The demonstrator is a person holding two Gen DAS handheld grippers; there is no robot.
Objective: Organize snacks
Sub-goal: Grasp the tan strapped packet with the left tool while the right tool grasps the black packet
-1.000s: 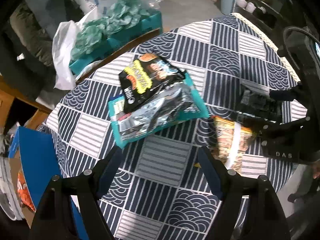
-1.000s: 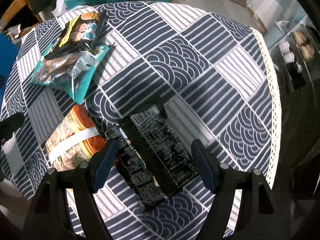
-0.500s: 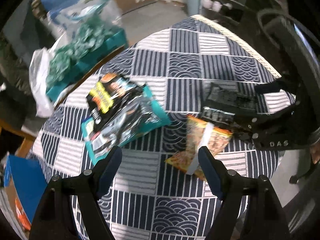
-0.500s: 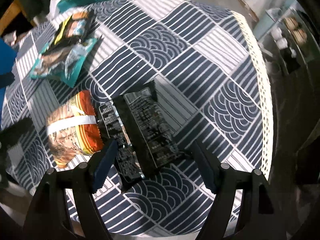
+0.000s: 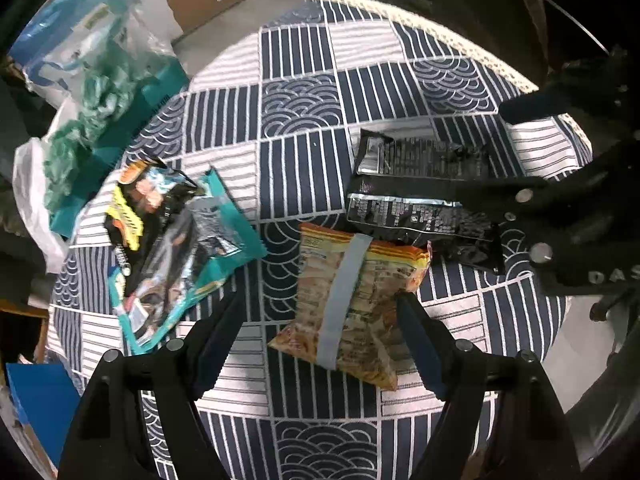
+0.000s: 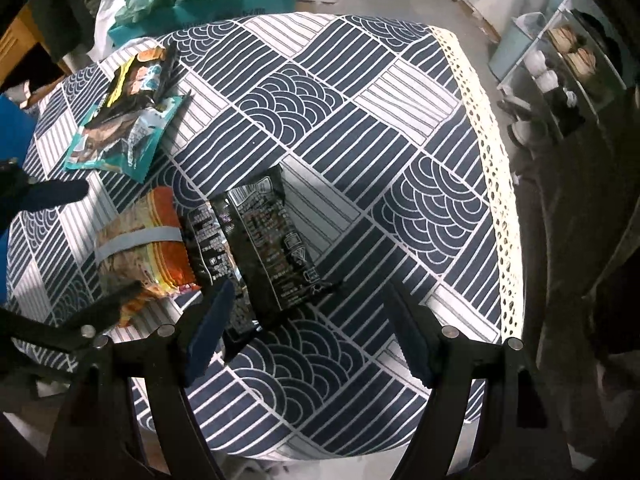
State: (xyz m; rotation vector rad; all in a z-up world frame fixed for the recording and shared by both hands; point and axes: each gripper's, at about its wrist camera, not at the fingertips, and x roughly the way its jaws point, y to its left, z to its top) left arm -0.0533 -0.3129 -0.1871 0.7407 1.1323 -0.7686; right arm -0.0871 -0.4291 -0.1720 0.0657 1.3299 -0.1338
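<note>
Left gripper (image 5: 318, 312) wide, nothing held, straddling orange packet (image 5: 352, 308) lying flat on tablecloth (image 5: 300, 100). Best: drop low, pinch by crimped end, lift w/o dragging overlapping black packets (image 5: 416, 200). Right gripper (image 6: 308, 312) wide too, empty, over black pair. Count: 1 orange, 2 black, then teal packet (image 5: 208, 252) w/ dark packet (image 5: 148, 196) on top, far left. 5 total.

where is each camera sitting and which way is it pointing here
Left wrist: sits on the left hand-held gripper, looking down over its open fingers at the orange snack pack; the right hand-held gripper intrudes at right.
Right wrist: sits on the right hand-held gripper, looking down over its open fingers at the black packets; the left hand-held gripper shows at left.
Shared: patterned tablecloth, orange pack, black packets, teal packet.
</note>
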